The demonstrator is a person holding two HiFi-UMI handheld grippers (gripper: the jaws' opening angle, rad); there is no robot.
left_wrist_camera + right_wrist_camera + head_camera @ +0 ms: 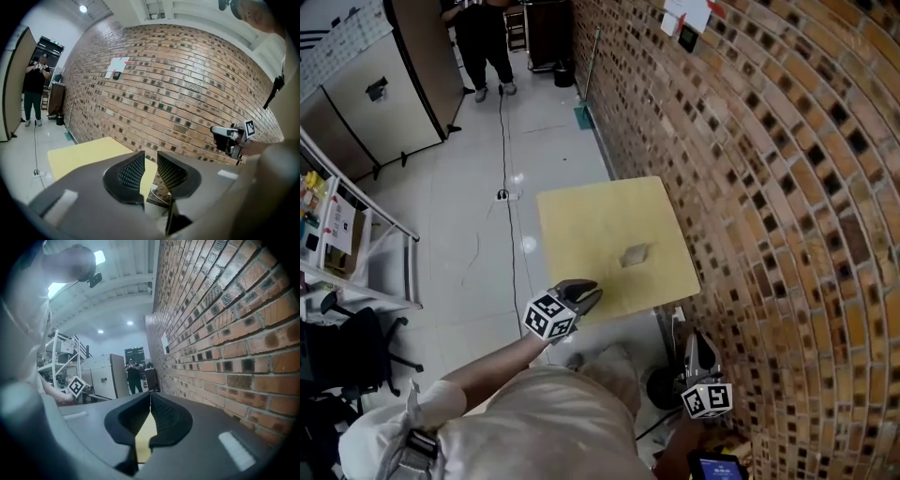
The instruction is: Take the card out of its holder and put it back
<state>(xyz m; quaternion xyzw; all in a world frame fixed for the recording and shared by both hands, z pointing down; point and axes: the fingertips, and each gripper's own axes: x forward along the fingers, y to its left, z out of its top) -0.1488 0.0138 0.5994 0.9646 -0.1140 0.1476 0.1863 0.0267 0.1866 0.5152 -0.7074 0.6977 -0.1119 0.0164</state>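
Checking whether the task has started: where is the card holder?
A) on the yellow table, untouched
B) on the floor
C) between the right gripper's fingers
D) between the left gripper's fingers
A: the head view shows the card holder on the yellow table, the left gripper short of it at the near edge, the right gripper off beside the table.

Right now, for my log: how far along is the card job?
Nothing looks done: the card holder sits on the yellow table. In hand: nothing; the left gripper, jaws apart, empty, is at the table's near edge, the right gripper is shut, off the table. Left: both steps, taking out and putting back.
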